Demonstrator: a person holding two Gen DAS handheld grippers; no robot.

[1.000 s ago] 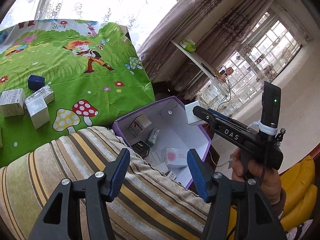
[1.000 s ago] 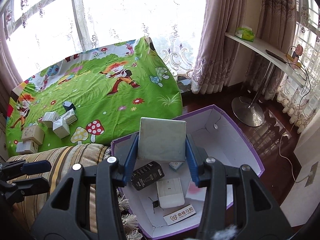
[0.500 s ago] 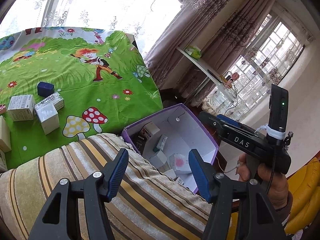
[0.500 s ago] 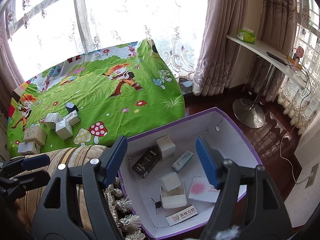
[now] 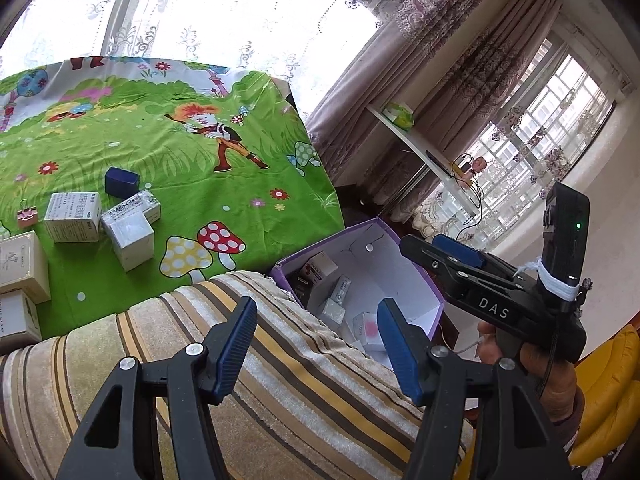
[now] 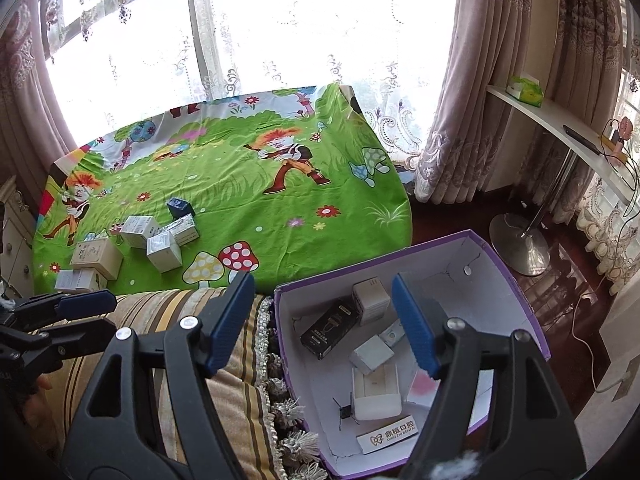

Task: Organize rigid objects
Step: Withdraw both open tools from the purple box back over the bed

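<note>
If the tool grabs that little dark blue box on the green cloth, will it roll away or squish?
The dark blue box probably won't roll: it has flat faces and sits flat on the green cloth. It looks like small cardboard packaging, so likely light. Squeezed hard, it might dent, though I can't tell what's inside.

1. My left-hand camera looks along my left claw (image 5: 316, 344) from close above the striped cushion (image 5: 280, 400), facing the green cloth (image 5: 160, 152).
2. My right-hand camera looks down nearer into the purple box (image 6: 516, 280); both views share cloth, cushion and box.

Lace curtains (image 6: 280, 40), a wall shelf (image 6: 560, 128), a striped cushion (image 5: 200, 360).
</note>
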